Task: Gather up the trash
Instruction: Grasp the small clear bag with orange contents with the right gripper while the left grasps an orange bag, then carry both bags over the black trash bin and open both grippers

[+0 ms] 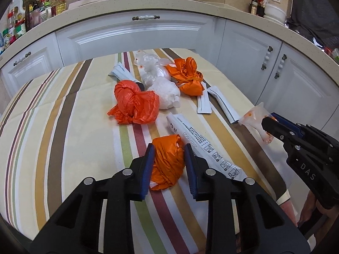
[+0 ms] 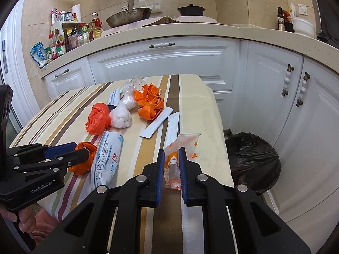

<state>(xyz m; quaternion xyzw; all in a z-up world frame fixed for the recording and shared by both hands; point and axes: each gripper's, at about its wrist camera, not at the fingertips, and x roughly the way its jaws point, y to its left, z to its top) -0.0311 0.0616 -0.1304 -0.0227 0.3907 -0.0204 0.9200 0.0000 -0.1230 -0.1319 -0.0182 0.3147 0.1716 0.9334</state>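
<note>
My left gripper (image 1: 168, 149) is shut on a crumpled orange bag (image 1: 167, 165) near the front of the striped table (image 1: 63, 116); it shows at the left of the right wrist view (image 2: 83, 152). My right gripper (image 2: 171, 155) is shut on a clear wrapper with orange print (image 2: 182, 146), at the table's right edge; it shows in the left wrist view (image 1: 257, 122). More trash lies on the table: two orange bags (image 1: 135, 103) (image 1: 186, 76), white bags (image 1: 163, 91), a long printed packet (image 1: 203, 146) and white sleeves (image 1: 204, 103).
A bin lined with a black bag (image 2: 252, 158) stands on the floor right of the table. White cabinets (image 2: 161, 63) and a counter with bottles (image 2: 70, 36), a pan (image 2: 129, 17) and a pot (image 2: 190, 10) run behind.
</note>
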